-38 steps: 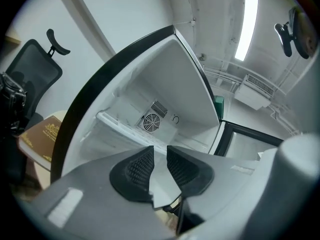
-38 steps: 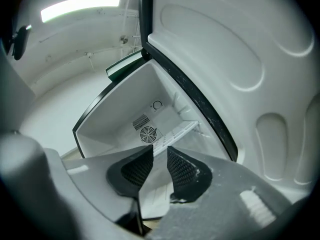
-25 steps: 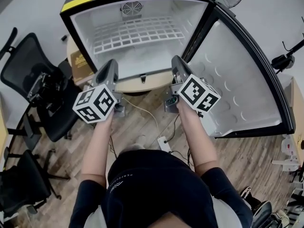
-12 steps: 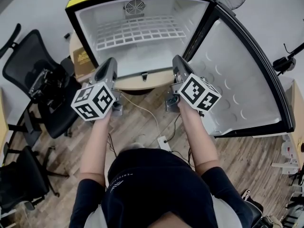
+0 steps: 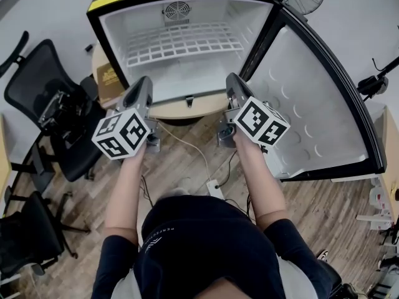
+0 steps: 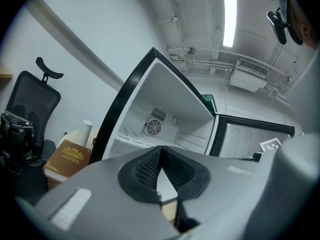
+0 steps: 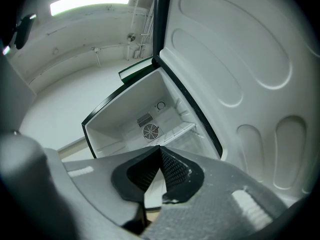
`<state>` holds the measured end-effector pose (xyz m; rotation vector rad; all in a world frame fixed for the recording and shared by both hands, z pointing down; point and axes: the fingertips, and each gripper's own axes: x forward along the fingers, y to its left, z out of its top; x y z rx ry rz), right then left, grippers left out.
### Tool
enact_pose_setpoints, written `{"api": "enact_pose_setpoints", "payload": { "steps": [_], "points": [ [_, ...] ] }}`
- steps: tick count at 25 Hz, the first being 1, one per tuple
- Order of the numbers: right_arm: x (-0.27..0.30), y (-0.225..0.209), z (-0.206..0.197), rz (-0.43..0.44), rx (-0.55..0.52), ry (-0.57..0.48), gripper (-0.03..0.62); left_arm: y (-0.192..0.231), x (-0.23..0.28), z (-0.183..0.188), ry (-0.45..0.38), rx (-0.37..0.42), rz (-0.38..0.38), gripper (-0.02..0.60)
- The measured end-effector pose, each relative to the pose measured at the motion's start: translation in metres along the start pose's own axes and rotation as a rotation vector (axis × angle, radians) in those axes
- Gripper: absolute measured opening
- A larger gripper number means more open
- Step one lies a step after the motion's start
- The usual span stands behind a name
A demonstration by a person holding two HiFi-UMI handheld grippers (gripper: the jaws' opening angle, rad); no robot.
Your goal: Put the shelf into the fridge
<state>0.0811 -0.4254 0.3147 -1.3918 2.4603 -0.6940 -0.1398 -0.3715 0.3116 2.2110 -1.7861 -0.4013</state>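
Holds left tool [image 5: 141, 83] and right tool [image 5: 231, 80] fully closed and empty before the smooth white fridge [image 5: 116, 47], its wire-grid shelf [image 5: 182, 43] seated inside.

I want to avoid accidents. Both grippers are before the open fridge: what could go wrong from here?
The open door stands close beside the right gripper; a sideways swing might hit it. The cable and power strip lie on the floor ahead; a step might catch them.
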Motion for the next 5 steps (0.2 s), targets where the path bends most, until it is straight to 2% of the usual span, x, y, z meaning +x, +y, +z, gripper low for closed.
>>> {"api": "enact_pose_setpoints", "payload": {
  "steps": [5],
  "points": [
    [-0.0001, -0.0012, -0.0024, 0.002, 0.014, 0.007, 0.002, 0.0000, 0.0002, -0.0013, 0.005, -0.004, 0.002, 0.015]
  ]
}}
